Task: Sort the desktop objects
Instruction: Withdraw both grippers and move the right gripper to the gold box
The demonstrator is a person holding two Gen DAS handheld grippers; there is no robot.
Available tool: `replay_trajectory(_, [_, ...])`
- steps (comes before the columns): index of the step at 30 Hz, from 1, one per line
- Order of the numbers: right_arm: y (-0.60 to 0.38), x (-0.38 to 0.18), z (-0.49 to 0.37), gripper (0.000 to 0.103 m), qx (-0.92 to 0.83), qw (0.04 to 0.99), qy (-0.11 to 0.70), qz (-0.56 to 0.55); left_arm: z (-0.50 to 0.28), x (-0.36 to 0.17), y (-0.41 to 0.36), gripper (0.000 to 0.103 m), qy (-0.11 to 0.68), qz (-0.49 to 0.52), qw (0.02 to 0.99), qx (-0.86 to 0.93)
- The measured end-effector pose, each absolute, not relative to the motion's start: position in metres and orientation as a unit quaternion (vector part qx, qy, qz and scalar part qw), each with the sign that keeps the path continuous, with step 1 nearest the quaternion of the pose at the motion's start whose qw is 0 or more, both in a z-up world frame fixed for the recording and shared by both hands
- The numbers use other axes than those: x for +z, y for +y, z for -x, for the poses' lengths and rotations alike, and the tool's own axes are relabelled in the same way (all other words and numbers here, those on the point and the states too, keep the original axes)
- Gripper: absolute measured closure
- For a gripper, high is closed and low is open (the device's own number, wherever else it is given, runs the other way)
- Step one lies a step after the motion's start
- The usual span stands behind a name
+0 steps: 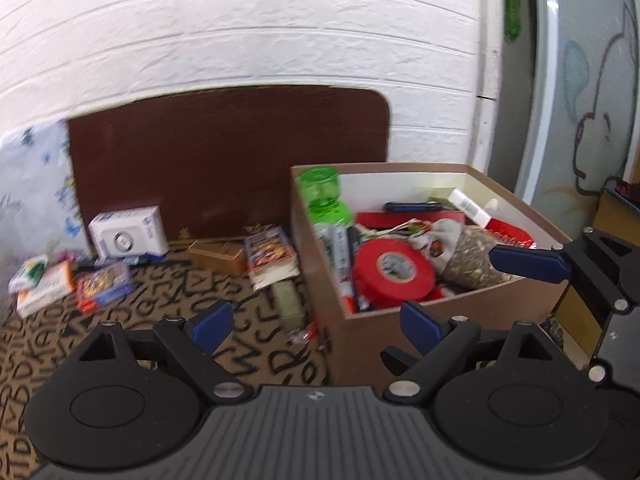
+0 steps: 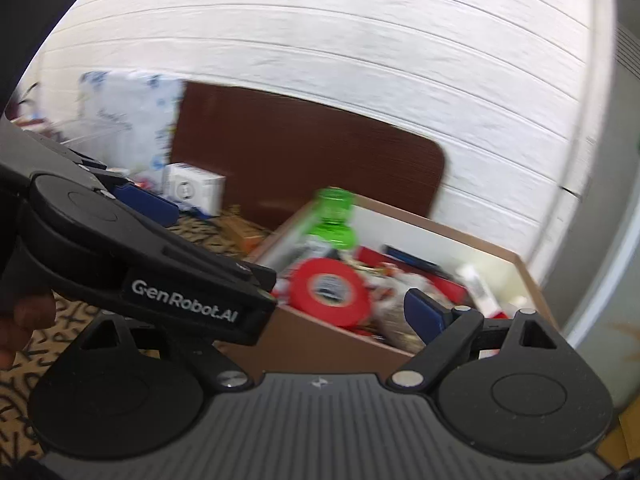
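the left claw [image 1: 316, 322] stands spread wide, its blue rubbery pads [image 1: 210, 322] apart with nothing between them, low over the tabletop [image 1: 168, 344], whose cover is tan with black scrawled letters. the right claw [image 2: 320, 312] also looks spread, though only its right blue pad [image 2: 424, 314] shows in its own view; the other side is hidden behind the left tool's black body. in the left view one of the right claw's blue pads [image 1: 528, 260] reaches over the near right rim of the box [image 1: 440, 320].

the box is plain brown cardboard with white inner walls, square-cornered and open-topped, and it is crowded. a smooth red tape roll [image 1: 394, 276] lies flat near the front, a clear green plastic bottle [image 1: 324, 196] leans in the far left corner, markers [image 1: 344, 268] stand along the left wall, and a speckled pouch [image 1: 468, 264] rests by the right claw's pad.

left of the box, loose on the tabletop, lie a thick paperback [image 1: 270, 256] with a busy cover, a small brown carton [image 1: 216, 254], a white carton [image 1: 128, 232] with a round print, a red and blue card pack [image 1: 104, 286], and an orange and white packet [image 1: 44, 288]. a dark brown board [image 1: 228, 160] with a rounded corner leans on the white grooved wall [image 1: 240, 20].
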State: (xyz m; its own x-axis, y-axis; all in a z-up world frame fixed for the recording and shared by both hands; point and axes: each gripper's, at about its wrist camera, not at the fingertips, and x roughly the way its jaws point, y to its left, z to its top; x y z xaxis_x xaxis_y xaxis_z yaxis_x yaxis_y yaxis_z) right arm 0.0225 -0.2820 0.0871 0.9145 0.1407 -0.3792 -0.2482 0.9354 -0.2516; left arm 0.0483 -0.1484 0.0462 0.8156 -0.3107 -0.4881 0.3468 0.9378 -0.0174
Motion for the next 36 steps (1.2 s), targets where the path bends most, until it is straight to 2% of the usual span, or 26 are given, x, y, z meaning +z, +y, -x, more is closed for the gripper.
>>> replay_trajectory(9, [-0.208, 0.07, -0.032, 0.013, 0.194, 0.945, 0.183, 0.19, -0.054, 0.025, -0.078, 0.01, 0.274, 0.033, 0.955, -0.111])
replay_trajectory(15, [-0.181, 0.053, -0.064, 0.013, 0.186, 0.938, 0.199, 0.215, -0.078, 0.014, -0.039, 0.01, 0.278, 0.082, 0.953, -0.085])
replay_trajectory(22, [-0.16, 0.037, -0.115, 0.014, 0.168, 0.941, 0.207, 0.209, -0.125, 0.001, -0.011, 0.01, 0.28, 0.116, 0.951, -0.065])
replay_trajectory(30, [-0.132, 0.018, -0.19, 0.014, 0.118, 0.943, 0.177, 0.256, -0.193, -0.011, 0.014, 0.01, 0.278, 0.135, 0.951, -0.014])
replay_trajectory(36, [-0.126, 0.002, -0.244, 0.015, 0.087, 0.943, 0.187, 0.261, -0.21, -0.043, 0.031, 0.011, 0.286, 0.177, 0.941, -0.021])
